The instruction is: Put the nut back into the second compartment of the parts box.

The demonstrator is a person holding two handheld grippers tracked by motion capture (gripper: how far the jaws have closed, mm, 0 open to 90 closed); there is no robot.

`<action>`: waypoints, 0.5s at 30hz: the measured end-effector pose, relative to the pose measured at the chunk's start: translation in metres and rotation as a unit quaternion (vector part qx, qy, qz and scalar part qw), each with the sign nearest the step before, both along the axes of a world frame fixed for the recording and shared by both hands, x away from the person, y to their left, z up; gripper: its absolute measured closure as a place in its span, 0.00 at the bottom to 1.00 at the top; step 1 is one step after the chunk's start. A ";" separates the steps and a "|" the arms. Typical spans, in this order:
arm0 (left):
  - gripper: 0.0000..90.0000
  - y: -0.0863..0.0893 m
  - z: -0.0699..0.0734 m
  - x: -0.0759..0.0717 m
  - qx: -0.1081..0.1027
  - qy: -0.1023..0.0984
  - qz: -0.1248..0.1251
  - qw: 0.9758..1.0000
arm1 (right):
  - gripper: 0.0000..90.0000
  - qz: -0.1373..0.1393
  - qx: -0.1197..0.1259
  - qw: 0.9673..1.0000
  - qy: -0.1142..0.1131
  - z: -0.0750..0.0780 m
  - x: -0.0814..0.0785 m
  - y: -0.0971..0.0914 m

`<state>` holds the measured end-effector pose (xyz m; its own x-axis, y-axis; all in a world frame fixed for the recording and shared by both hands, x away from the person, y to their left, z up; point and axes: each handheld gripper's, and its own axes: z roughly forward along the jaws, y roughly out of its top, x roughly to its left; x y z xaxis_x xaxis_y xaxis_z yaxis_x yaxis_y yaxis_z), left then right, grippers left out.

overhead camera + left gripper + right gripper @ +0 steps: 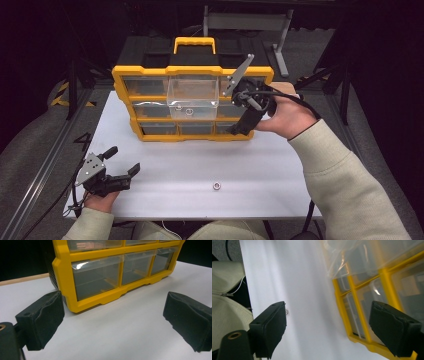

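We see no readable writing anywhere. At the left, our left gripper (121, 161) rests near the table's (280, 165) front-left edge, jaws apart and holding nothing, with bare tabletop all around it. A nut (216, 186) lies alone mid-table near the front edge. At the organizer (131, 102), one clear drawer (192, 90) is pulled out. Our right gripper (240, 131) hangs at the organizer's front right, jaws wide and holding nothing.

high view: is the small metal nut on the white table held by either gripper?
No. The small metal nut lies alone on the white table, apart from the left gripper and right gripper.
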<state>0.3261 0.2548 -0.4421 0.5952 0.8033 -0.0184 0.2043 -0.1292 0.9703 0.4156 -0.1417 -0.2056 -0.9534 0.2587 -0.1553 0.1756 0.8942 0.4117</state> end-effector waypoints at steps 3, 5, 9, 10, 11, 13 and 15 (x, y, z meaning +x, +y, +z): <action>0.05 0.000 0.000 0.000 0.001 0.002 0.000 1.000 | 0.16 0.005 0.005 1.000 0.000 -0.017 -0.004 -0.001; 0.05 0.000 0.000 -0.001 0.001 0.002 0.000 1.000 | 0.16 0.003 0.007 1.000 0.002 -0.025 -0.007 -0.001; 0.05 0.000 0.000 -0.001 0.001 0.002 0.000 1.000 | 0.16 0.004 0.007 1.000 0.002 -0.041 -0.012 -0.002; 0.05 0.000 0.000 -0.001 0.000 0.001 0.001 1.000 | 0.16 0.008 0.009 1.000 0.000 -0.044 -0.012 -0.003; 0.05 0.000 0.000 -0.001 0.000 0.000 0.001 1.000 | 0.16 0.006 0.012 1.000 0.002 -0.050 -0.013 -0.003; 0.05 0.000 0.000 -0.001 0.001 0.000 0.002 1.000 | 0.16 0.010 0.014 1.000 0.005 -0.057 -0.014 -0.004; 0.05 0.001 0.000 -0.001 0.000 0.000 0.001 1.000 | 0.16 0.010 0.016 1.000 0.002 -0.065 -0.015 -0.005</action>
